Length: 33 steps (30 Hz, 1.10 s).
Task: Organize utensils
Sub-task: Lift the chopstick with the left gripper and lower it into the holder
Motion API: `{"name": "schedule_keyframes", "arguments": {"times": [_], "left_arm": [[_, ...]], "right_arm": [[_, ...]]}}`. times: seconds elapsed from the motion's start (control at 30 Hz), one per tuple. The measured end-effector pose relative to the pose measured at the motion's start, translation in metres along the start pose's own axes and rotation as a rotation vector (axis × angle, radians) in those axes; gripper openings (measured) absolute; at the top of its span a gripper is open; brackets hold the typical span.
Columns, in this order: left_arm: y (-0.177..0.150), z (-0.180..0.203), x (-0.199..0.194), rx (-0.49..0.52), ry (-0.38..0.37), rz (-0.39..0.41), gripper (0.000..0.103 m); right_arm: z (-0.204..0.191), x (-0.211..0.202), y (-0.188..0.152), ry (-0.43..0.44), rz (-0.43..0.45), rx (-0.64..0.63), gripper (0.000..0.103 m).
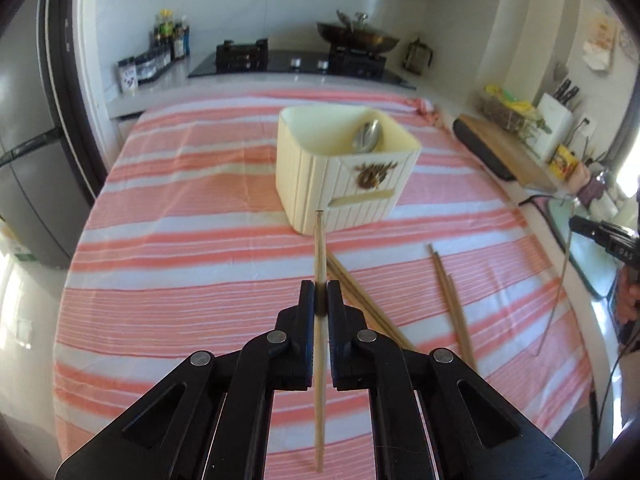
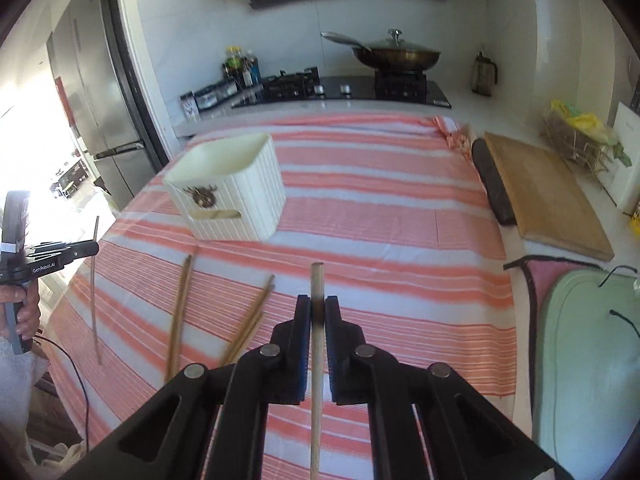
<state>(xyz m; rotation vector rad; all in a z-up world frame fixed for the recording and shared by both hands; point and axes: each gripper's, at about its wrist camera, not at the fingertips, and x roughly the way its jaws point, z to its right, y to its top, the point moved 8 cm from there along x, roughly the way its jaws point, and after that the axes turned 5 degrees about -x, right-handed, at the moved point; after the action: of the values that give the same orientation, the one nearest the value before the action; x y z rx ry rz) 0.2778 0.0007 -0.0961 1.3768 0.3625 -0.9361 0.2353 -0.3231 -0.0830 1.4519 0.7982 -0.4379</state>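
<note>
My left gripper is shut on a single wooden chopstick, held above the striped cloth and pointing toward the cream ribbed utensil box. Metal spoons stand inside that box. My right gripper is shut on another chopstick; the box sits ahead to its left. Several loose chopsticks lie on the cloth between gripper and box. Each gripper also shows at the edge of the other's view, the right one and the left one, each with its stick.
A pink-and-white striped cloth covers the counter. To the right lie a wooden cutting board and a pale green tray. Behind are a gas stove with a lidded wok, bottles and a fridge.
</note>
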Motion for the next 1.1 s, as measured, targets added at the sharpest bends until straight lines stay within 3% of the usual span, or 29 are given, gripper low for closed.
{"name": "schedule_keyframes", "arguments": {"times": [0.17,0.37,0.5,0.63,0.73,0.87,1.1], "left_arm": [[0.038,0.002,-0.054,-0.030,-0.048,0.132,0.004],[0.122,0.000,-0.092,-0.069,-0.053,0.306,0.004],[0.176,0.004,-0.094,-0.096,-0.037,0.403,0.004],[0.211,0.014,-0.074,-0.087,0.029,0.487,0.004],[0.219,0.015,-0.040,-0.091,0.065,0.473,0.004],[0.214,0.008,0.016,-0.126,0.079,0.373,0.004],[0.183,-0.003,0.103,-0.154,0.055,0.084,0.004]], "right_arm": [[-0.016,-0.046,0.033,-0.005,0.125,-0.037,0.007],[-0.034,-0.069,0.120,-0.038,0.322,-0.070,0.007],[-0.047,-0.074,0.188,-0.031,0.463,-0.063,0.007],[-0.067,-0.060,0.238,-0.027,0.582,-0.066,0.007],[-0.084,-0.032,0.255,-0.020,0.627,-0.076,0.007],[-0.098,0.027,0.252,0.002,0.571,-0.081,0.007],[-0.108,0.141,0.218,0.080,0.218,-0.089,0.007]]}}
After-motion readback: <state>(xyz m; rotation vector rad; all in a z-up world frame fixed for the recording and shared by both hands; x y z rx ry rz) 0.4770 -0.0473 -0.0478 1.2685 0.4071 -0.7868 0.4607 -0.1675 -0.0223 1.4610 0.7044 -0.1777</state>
